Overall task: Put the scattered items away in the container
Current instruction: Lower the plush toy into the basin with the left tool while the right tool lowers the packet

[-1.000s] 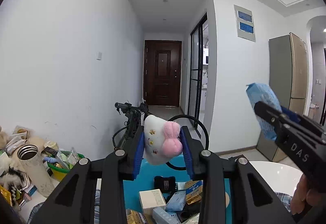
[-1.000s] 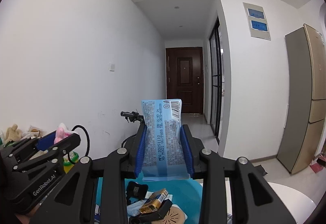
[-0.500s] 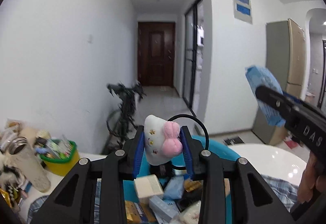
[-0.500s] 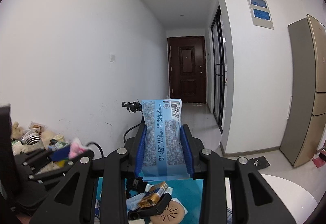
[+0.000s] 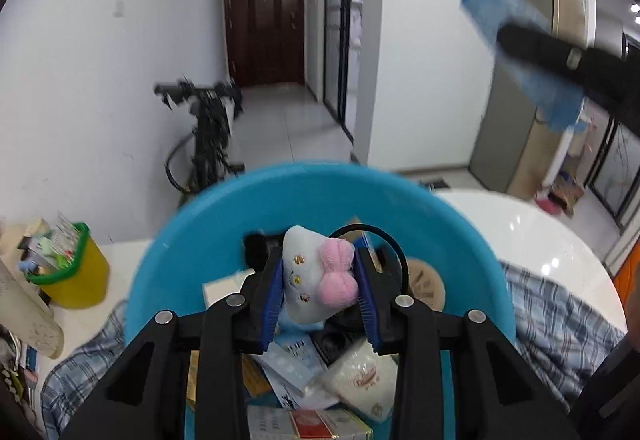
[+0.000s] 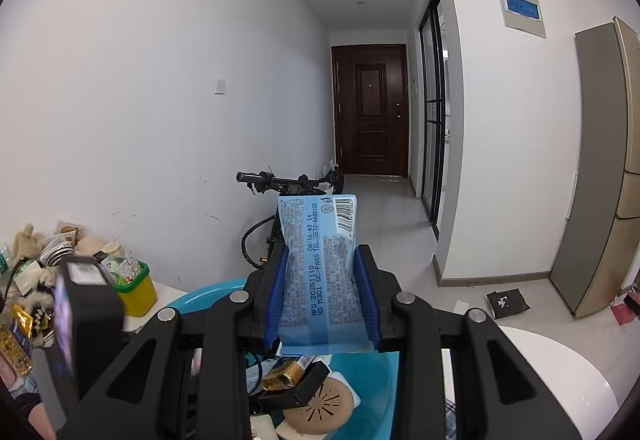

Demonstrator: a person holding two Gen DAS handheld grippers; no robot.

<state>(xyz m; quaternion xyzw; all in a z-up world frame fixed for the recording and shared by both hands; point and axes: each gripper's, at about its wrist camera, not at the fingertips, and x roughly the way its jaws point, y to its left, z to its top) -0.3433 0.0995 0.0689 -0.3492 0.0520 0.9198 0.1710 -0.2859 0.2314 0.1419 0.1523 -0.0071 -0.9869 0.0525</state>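
Observation:
My left gripper [image 5: 320, 280] is shut on a small white plush toy with a pink bow [image 5: 316, 280], tilted down over the blue basin [image 5: 224, 224], which holds several boxes and packets. My right gripper [image 6: 320, 276] is shut on a light blue printed packet [image 6: 320, 268], held upright above the basin's [image 6: 208, 294] near side. In the left wrist view the right gripper with the blue packet [image 5: 520, 52] shows blurred at the upper right. The left gripper's black body [image 6: 80, 320] fills the lower left of the right wrist view.
A yellow and green tub [image 5: 76, 272] full of small items stands left of the basin, beside a metal flask and clutter [image 6: 36, 264]. A checked cloth [image 5: 560, 320] lies under the basin on the white round table [image 5: 540, 236]. A bicycle [image 6: 280, 200] leans by the wall.
My left gripper has tipped downward and sunk toward the basin with the plush toy, so the basin now fills its view. The right gripper shifted a little, the packet unchanged in its grip.

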